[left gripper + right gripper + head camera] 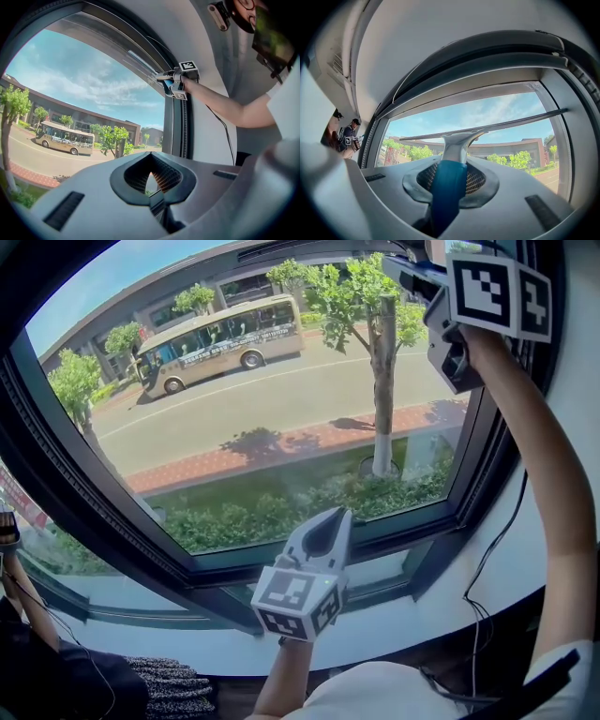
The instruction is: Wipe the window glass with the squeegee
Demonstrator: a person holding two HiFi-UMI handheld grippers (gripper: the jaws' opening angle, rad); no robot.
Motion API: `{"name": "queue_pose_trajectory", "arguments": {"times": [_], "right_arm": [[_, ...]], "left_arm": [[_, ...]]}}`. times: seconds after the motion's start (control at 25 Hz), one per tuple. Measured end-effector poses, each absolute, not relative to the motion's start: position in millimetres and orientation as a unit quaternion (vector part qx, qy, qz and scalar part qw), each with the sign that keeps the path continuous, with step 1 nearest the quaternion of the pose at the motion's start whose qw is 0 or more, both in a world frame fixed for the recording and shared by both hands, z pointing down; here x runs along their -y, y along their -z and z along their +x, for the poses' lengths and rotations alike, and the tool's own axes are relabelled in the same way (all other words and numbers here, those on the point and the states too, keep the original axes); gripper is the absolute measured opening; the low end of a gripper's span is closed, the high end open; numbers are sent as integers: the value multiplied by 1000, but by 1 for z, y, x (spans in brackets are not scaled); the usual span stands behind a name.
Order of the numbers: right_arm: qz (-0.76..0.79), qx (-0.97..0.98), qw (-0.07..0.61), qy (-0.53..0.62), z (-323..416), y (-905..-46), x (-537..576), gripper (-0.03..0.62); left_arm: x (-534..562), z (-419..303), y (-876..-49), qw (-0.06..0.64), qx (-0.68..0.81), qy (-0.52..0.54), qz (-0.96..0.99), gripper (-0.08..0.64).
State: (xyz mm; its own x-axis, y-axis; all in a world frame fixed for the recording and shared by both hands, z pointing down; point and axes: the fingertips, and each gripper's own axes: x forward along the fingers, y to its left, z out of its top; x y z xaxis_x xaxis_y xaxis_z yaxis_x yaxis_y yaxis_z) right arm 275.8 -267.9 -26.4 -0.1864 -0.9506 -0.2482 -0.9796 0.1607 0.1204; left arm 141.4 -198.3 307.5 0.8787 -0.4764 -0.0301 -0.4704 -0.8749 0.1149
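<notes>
— Jaws, right gripper [450, 177]?
— Gripping squeegee [457, 142] by blue handle; blade lying across window glass [501, 115] at twelve o'clock.
— Left gripper [151, 186]?
— Idling at six o'clock, jaws together, empty. Wiping apparently just beginning; pane below awaiting.

Perhaps an upper-floor office: wide dark-framed window [66, 474] overlooking a street [281, 399] and bus [220, 338].

A broad window glass [103, 296] is set in a dark frame [75, 493]. It is bordered at 6 o'clock by a white sill [412, 610] and at 3 o'clock by a white wall [583, 352]. Strong daylight is admitted under a blue sky [93, 70]. Through the pane a beige bus [217, 338] is seen on a road [281, 395] at 11 o'clock and a tree [382, 399] at 1 o'clock. A brick path [272, 454] and a hedge [281, 512] are seen lower down.
</notes>
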Motion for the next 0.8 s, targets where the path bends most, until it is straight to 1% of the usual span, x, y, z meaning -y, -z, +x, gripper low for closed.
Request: {"name": "queue_pose_trajectory", "arguments": {"times": [0.8], "right_arm": [[-641,-759,53,-101,285,-4,265,77]], "left_arm": [[184,141,-316,59,234,29,970,-5]]}}
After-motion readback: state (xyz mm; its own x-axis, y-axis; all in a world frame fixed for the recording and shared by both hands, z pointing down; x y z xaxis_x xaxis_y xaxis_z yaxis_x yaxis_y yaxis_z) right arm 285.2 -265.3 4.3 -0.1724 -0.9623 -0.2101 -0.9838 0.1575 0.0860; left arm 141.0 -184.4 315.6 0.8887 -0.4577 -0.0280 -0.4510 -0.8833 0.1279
